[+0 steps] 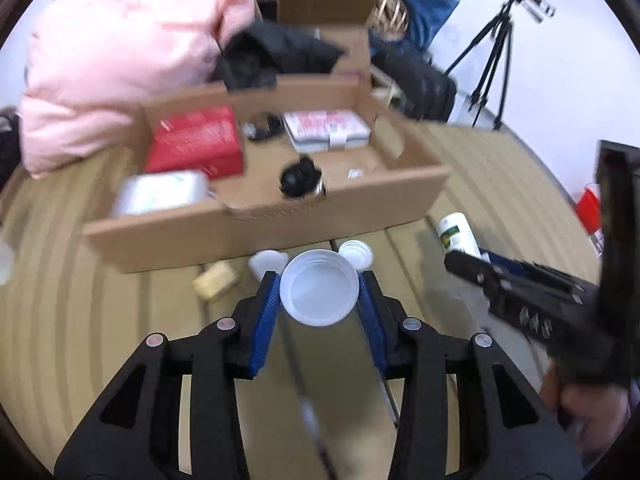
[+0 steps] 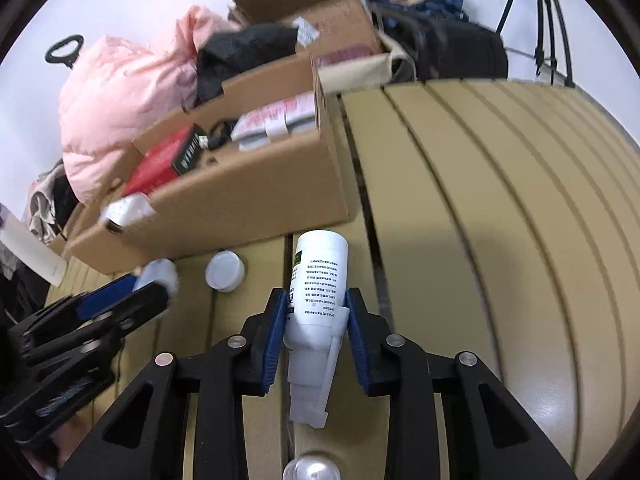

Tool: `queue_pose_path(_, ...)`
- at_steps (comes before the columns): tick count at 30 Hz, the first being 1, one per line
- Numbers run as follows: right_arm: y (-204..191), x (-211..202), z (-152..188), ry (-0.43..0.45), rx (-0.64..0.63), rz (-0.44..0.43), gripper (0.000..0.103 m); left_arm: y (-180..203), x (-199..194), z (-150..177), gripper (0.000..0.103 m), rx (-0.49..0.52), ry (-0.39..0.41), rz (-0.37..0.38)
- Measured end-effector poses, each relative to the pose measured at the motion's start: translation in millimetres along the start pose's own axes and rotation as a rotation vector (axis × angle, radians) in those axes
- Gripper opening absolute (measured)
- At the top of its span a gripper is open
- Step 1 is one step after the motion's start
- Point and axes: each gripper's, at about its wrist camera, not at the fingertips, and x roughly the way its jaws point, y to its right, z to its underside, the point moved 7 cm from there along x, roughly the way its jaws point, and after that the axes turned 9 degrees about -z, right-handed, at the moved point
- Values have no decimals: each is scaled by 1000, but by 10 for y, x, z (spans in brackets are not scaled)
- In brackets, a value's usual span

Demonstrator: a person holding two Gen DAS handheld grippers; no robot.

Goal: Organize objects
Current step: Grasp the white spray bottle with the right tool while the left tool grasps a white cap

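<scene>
My left gripper (image 1: 319, 280) is shut on a white plastic cup (image 1: 319, 288), seen mouth-on, held above the slatted floor in front of a low cardboard box (image 1: 280, 224). My right gripper (image 2: 316, 300) is shut on a white spray bottle (image 2: 318, 292) with printed text, its nozzle end toward the camera. The bottle (image 1: 456, 232) and right gripper (image 1: 460, 264) also show at the right of the left wrist view. The left gripper (image 2: 160, 292) shows at the left of the right wrist view.
The cardboard box (image 2: 240, 208) holds a red box (image 1: 196, 142), a white packet (image 1: 328, 126), a black object (image 1: 298, 178) and a wipes pack (image 1: 160, 196). A white lid (image 2: 225, 271), a second white cup (image 1: 264, 262) and a yellow sponge (image 1: 216, 280) lie by it. A pink jacket (image 1: 112, 76), another box (image 1: 332, 40) and a tripod (image 1: 496, 64) stand behind.
</scene>
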Motion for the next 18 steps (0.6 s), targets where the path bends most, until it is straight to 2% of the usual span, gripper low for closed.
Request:
queue_pose_path(4,-213,-598,-57,57,-45,-80,32,-366,-859,82,36,3,85,-120)
queue_pose_path(9,-456,-1357,148,86,-144,-100,32,-808,-1445,454,36,-69,51,-199)
queue_pose_path(13,-690,-1737,430,69,-207,-117,32,-963,-1737,720,36,-151,31,-163)
queue_pose_path(18,-890,-1947,753,31,-237,-154,32,-924,-1823,774,36,-151,37,-151)
